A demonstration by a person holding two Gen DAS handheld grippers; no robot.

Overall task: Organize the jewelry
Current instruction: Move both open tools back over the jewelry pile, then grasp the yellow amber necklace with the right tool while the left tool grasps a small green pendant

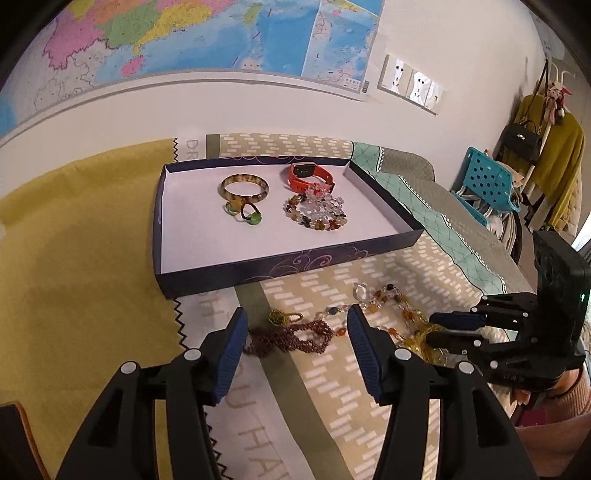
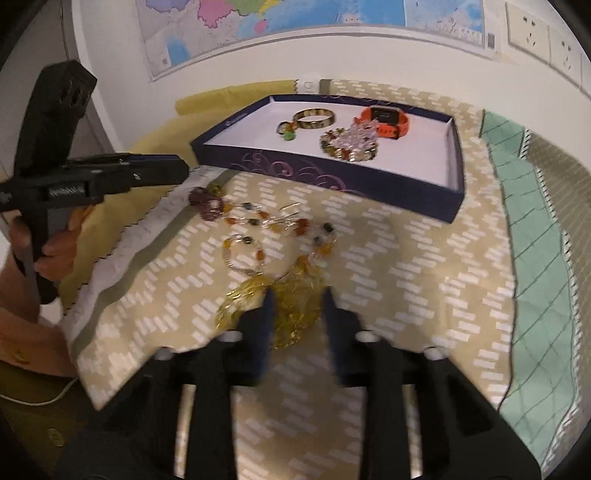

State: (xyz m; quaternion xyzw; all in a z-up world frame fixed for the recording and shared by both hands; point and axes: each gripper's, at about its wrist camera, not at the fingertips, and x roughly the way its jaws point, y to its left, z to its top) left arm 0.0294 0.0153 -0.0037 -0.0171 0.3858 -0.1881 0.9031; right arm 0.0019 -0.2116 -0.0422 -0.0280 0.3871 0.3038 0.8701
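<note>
Right now the right tool [image 2: 297, 295] seems clamped on the yellow bead strand [image 2: 291, 295], w/ blur there. Left tool [image 1: 295, 325] stands wide over the maroon beads [image 1: 291, 338]. Both lie before the tray [image 1: 258, 275].

Both views are pretty well lit, soft indoor light, no hard glare. The left wrist view is sharp; the navy tray [image 1: 258, 271] throws only a faint shadow. The right wrist view is softer, with motion smear on the right tool [image 2: 297, 306] and the gold chain [image 2: 291, 314]. Heavy fisheye bending curves the wall map [image 1: 207, 33], and the corners go black.
</note>
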